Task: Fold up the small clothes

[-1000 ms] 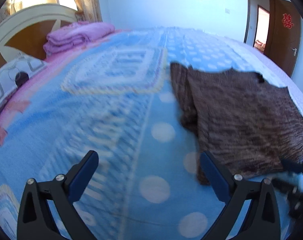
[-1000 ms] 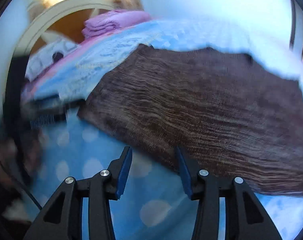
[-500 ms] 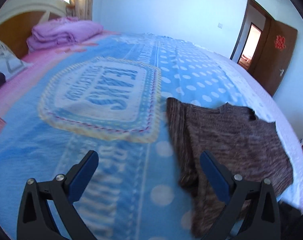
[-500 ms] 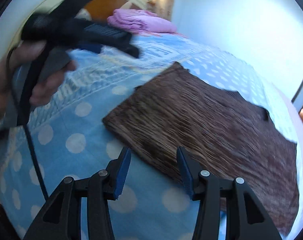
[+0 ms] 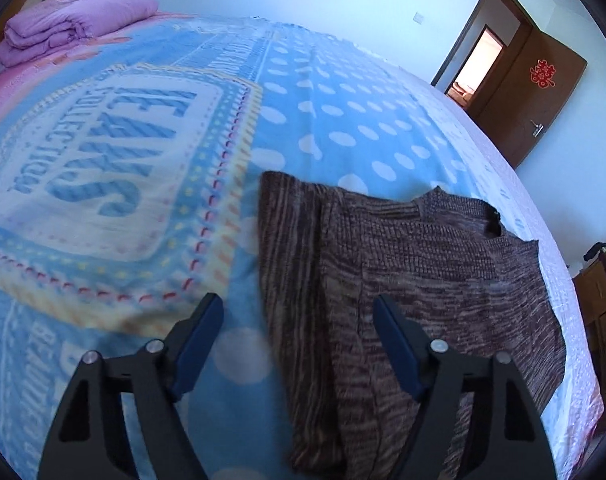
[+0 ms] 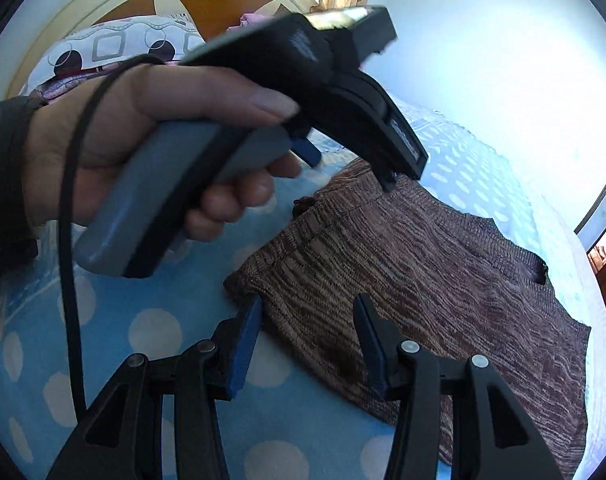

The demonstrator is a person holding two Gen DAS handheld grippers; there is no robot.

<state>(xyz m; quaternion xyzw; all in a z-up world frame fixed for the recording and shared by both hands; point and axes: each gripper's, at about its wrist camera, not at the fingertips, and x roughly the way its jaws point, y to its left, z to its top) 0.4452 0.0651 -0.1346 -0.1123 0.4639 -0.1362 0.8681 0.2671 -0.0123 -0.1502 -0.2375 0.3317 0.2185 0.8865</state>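
Left gripper low in the left wrist frame, jaws apart and gripping nothing, just been closing from the wider spread of a second ago; brown knit sweater's folded left edge lying beneath the gap, right blue pad over the knit, left pad over the blue dotted blanket. Right gripper at the bottom of the right wrist frame, jaws partly apart, released, no cloth pinched; near hem corner of the sweater lying just past and between the tips, left tip at the cloth's edge, contact not clear. No containers anywhere in view. Compared with a second ago: sweater now lower and more central in the left wrist frame, lettered panel of the blanket sharp and large at left; in the right wrist frame a person's hand with dark sleeve now filling the upper left, clasped round the grey handle of the left gripper, black cable hanging down. Farther off: folded purple quilt at upper left, brown door with red ornament at upper right, patterned pillow and round headboard behind the hand.
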